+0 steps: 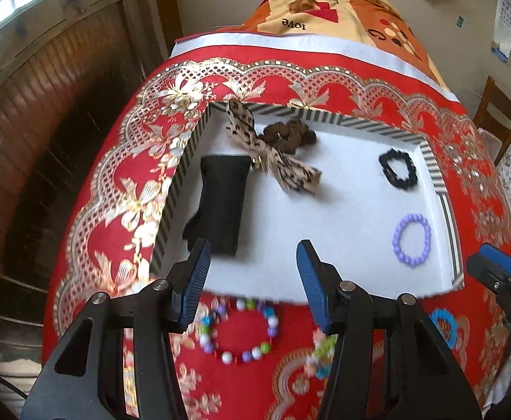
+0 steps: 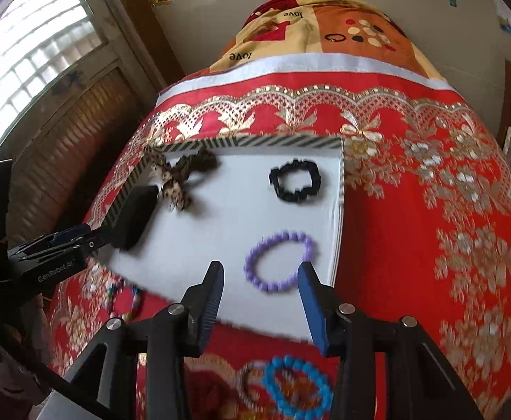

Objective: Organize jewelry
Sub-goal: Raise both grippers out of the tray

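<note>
On the red cloth sits the tray, already holding a purple bracelet, a black scrunchie, a brown scrunchie, a leopard bow and a black pouch. Your left gripper hovers over the tray's near edge with its fingers wide and empty; the multicolor bracelet lies on the cloth just below it, outside the tray. Your right gripper is also spread wide and holds nothing, poised near the purple bracelet, with the blue bracelet on the cloth beneath it.

Judging by this, the loose bracelets are next. Beads roll, so a pinch on one side may let the loop slip out or spin away. Closing too low could snag the cloth and drag the tray. The tray's near edge looks open, so a nudge there may push pieces out. Both views are blurred, so settle before closing.
</note>
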`<state>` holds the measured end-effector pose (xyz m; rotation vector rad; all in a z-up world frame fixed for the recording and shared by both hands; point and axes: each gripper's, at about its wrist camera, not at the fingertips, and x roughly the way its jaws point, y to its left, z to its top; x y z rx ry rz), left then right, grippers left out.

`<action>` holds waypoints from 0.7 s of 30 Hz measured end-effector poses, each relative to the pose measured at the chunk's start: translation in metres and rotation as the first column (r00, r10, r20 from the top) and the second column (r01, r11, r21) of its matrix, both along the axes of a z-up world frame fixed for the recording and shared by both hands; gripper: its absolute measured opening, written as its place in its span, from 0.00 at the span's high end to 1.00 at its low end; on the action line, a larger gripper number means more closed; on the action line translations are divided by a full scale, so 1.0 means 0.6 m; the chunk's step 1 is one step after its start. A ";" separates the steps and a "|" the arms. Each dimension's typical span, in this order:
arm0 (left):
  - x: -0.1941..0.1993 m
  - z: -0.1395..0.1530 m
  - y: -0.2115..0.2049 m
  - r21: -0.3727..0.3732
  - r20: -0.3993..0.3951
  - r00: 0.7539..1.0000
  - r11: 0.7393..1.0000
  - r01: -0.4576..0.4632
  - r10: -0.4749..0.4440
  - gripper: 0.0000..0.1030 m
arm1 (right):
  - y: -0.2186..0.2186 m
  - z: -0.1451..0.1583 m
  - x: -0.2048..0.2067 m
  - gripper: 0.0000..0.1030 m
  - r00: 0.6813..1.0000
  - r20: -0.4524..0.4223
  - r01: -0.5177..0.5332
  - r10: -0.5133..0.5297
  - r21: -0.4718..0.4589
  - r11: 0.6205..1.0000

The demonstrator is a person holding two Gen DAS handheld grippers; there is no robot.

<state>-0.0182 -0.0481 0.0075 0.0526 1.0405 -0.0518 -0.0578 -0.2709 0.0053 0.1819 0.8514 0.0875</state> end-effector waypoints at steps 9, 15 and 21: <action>-0.077 0.007 -0.010 0.010 0.013 1.000 1.000 0.002 -0.002 0.51 | 0.009 -0.011 -0.081 0.59 1.000 -0.007 -0.002 0.002 -0.016 1.000; -0.118 0.006 -0.020 0.012 0.011 1.000 1.000 0.009 -0.009 0.51 | 0.008 -0.022 -0.130 0.59 1.000 -0.013 -0.005 0.004 -0.023 1.000; -0.154 0.008 -0.028 0.012 0.016 1.000 1.000 0.011 -0.011 0.51 | 0.006 -0.029 -0.168 0.58 1.000 -0.017 -0.005 0.004 -0.026 1.000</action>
